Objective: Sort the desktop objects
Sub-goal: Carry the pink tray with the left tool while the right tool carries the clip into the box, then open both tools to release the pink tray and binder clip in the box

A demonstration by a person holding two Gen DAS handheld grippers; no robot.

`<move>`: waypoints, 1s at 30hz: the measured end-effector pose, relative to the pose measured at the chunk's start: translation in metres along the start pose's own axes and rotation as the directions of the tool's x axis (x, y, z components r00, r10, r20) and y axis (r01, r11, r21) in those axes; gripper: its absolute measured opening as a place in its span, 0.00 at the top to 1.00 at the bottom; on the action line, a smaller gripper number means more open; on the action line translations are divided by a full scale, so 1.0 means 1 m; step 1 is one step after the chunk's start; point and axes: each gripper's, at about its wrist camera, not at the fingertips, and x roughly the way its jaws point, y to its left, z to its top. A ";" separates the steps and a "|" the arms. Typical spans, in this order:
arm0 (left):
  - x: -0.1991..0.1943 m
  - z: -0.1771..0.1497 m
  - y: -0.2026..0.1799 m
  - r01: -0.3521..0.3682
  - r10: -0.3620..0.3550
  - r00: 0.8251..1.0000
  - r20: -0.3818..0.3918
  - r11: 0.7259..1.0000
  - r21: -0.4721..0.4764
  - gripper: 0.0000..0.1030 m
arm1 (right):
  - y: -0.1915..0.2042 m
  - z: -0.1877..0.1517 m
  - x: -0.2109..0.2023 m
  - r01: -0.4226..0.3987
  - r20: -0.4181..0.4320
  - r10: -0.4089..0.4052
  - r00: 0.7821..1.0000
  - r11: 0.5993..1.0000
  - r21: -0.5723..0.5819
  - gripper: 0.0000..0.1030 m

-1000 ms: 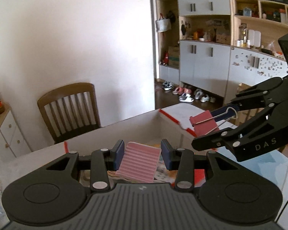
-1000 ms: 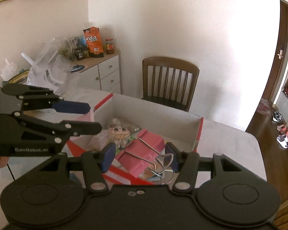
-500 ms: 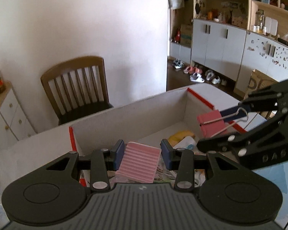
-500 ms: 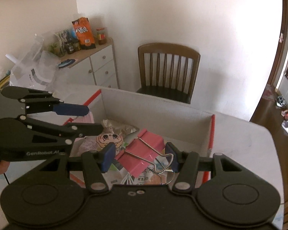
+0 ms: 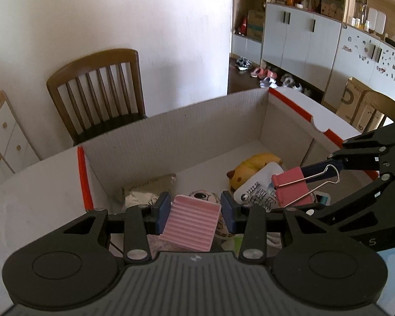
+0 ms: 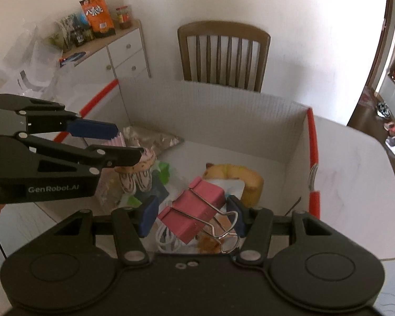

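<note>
Above the cardboard box (image 5: 197,137) at frame centre, my left gripper (image 5: 194,209) pinches a pink ribbed pad (image 5: 191,222); my right gripper (image 6: 192,216) clamps a pink binder clip (image 6: 194,209).

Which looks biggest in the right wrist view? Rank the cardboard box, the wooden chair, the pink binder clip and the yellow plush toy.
1. cardboard box
2. wooden chair
3. pink binder clip, held in the right gripper close to the lens, so its size is exaggerated
4. yellow plush toy, partly hidden, so its place against the clip is unsure
</note>
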 end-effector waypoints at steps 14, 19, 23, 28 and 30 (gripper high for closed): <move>0.007 -0.004 0.002 0.012 -0.012 1.000 -0.021 0.999 -0.037 0.56 | -0.012 -0.006 0.007 -0.017 -0.031 0.019 0.999 0.998 0.065 0.41; 0.000 -0.006 0.003 0.029 -0.029 1.000 -0.005 0.998 -0.047 0.45 | -0.016 -0.006 -0.003 -0.036 -0.007 0.037 0.999 0.997 0.074 0.38; -0.008 -0.007 0.004 0.043 -0.043 0.999 0.001 0.997 -0.063 0.42 | -0.016 -0.007 -0.014 -0.049 0.015 0.048 0.999 0.997 0.062 0.32; -0.025 -0.009 0.003 0.050 -0.048 0.998 0.026 0.996 -0.079 0.36 | -0.017 -0.007 -0.031 -0.073 0.040 0.071 0.997 0.995 0.061 0.32; -0.032 -0.008 0.001 0.050 -0.047 0.998 0.034 0.995 -0.084 0.36 | -0.017 -0.008 -0.038 -0.079 0.049 0.076 0.996 0.995 0.056 0.31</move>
